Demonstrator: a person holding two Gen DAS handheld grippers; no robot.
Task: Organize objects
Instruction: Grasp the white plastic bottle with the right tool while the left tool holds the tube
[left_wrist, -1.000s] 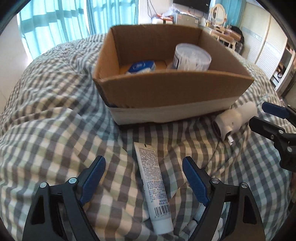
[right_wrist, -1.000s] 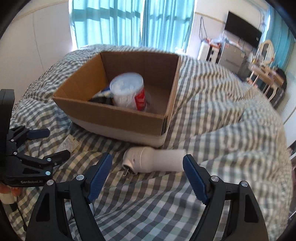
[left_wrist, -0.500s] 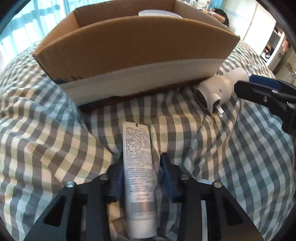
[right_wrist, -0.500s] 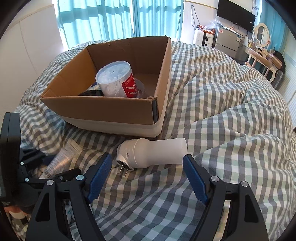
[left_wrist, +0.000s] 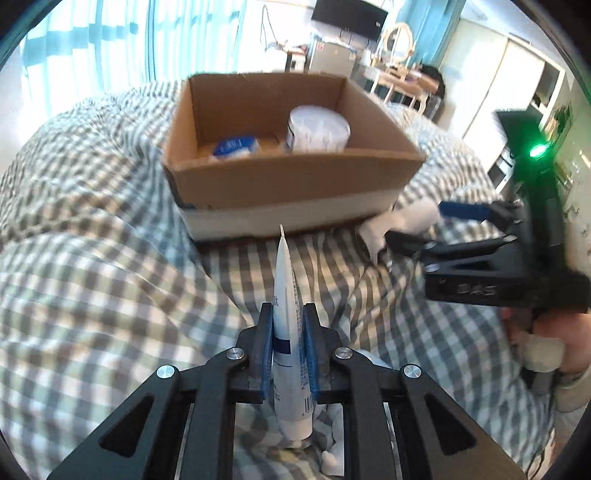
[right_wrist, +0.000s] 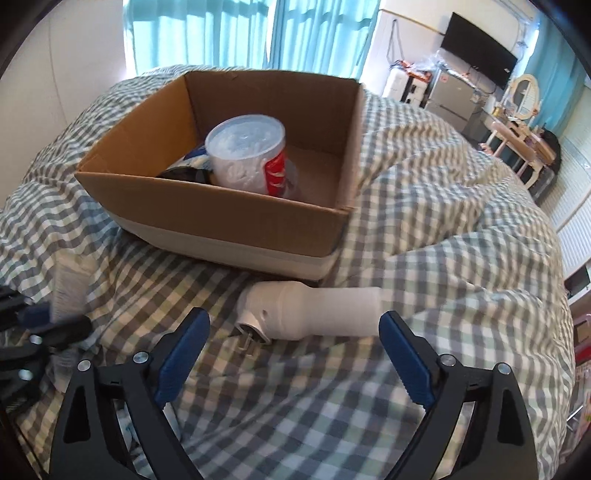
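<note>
Just short of the cardboard box (left_wrist: 280, 184) on the checked bed (left_wrist: 92, 288), the left hand-held gripper (left_wrist: 289, 345) is clamped on a white tube (left_wrist: 286, 310), crimped end pointing at the box, while the right hand-held gripper (right_wrist: 293, 356) hangs open, its pads flanking a white plug-in device (right_wrist: 310, 310) lying against the box's near corner. Carry the tube clear over the near wall and release into the bare floor, away from the tub (left_wrist: 317, 129).
</note>
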